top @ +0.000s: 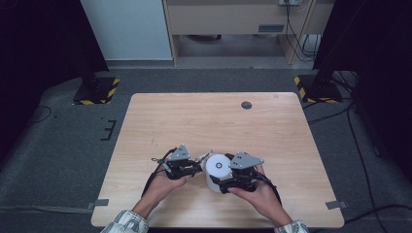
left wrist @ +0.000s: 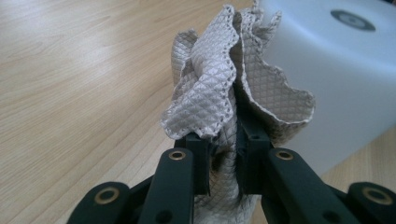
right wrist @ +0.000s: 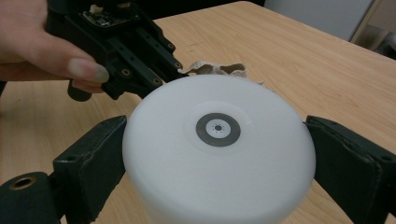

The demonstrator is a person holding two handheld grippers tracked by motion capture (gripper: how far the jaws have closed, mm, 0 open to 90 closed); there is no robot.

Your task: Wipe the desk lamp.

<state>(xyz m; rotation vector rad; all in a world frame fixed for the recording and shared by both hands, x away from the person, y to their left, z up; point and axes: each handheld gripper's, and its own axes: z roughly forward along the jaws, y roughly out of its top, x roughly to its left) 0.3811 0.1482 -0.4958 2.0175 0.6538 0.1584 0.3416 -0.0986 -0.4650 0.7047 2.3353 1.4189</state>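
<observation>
My left gripper [left wrist: 223, 154] clamped on a crumpled quilted cloth [left wrist: 224, 88], my right gripper [right wrist: 215, 154] squeezing the white round container [right wrist: 218, 149], cloth touching container, near the desk's [top: 209, 116] front edge

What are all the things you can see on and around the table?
White round container: one, white with a grey disc on top, near the table's front edge, between the right tongs' jaws.
Quilted cloth: one, pale grey-beige, pinched in the left tongs, beside the container.
Table: one, light wood.
Grommet: one, dark grey, far right part of the table.
Stand bases: two, black with yellow stripes, on the floor beyond the table.
Left tongs: one, black, shut on the cloth.
Right tongs: one, black, gripping the container.
</observation>
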